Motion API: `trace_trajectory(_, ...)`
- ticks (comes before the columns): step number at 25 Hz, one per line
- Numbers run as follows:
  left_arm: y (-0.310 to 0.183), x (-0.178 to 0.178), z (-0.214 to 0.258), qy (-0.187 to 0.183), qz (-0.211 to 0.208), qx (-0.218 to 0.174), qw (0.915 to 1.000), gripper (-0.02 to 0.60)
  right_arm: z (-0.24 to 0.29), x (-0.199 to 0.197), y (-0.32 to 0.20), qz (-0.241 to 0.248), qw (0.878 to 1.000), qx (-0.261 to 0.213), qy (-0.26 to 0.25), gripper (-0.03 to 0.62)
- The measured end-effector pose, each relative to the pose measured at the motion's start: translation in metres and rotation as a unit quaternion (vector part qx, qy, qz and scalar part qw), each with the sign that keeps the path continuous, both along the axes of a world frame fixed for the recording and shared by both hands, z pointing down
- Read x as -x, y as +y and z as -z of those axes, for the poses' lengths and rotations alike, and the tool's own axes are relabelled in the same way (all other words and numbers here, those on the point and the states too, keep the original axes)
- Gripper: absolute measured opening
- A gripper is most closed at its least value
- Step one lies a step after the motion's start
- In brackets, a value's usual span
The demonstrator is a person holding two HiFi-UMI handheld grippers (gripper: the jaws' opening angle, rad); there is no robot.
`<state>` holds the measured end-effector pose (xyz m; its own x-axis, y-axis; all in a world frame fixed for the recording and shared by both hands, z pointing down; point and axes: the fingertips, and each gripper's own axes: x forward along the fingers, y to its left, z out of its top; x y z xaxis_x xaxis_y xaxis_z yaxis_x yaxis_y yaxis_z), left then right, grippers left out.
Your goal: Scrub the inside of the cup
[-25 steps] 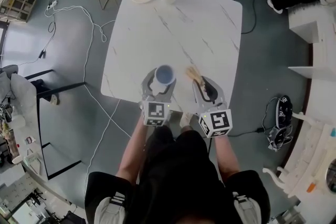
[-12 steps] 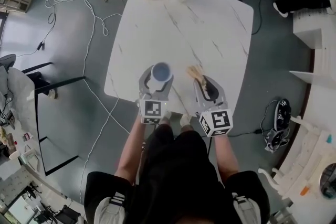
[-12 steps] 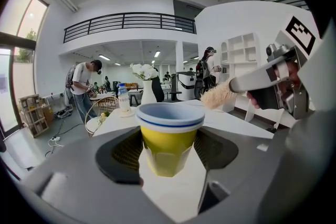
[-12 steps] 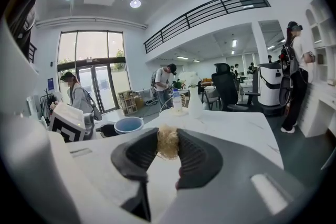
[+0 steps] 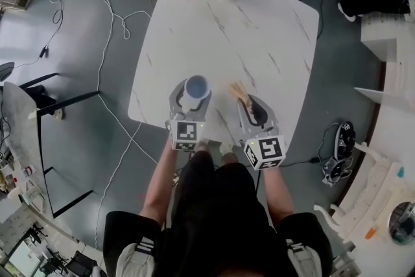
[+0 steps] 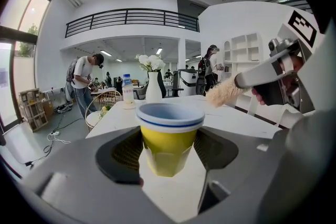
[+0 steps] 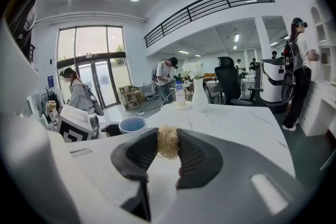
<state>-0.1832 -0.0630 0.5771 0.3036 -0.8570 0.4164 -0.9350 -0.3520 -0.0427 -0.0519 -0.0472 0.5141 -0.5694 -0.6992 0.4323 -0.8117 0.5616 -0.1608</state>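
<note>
The left gripper pinched a yellow cup with a blue rim, held upright just left of the frame's centre, over the near edge of the white table. Just to its right, the right gripper was clamped on a straw-coloured scrubber, apart from the cup.

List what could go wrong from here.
1. The left gripper grips the cup on its tapered sides; a push from the scrubber may tip it or make it slip.
2. Little of the scrubber sticks out past the right gripper, so its jaws may hit the rim before the bottom is reached.
3. The cup is near the table edge; if dropped, it could fall off.
</note>
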Motion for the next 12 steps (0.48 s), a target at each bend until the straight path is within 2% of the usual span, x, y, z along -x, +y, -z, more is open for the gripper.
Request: trace_trajectory(12,-0.028,0.019,-0.034,0.011,0.0,0.011,0.9999,0.313,-0.02,0.012,-0.014,-0.004,1.0,0.015,0.014,0.104)
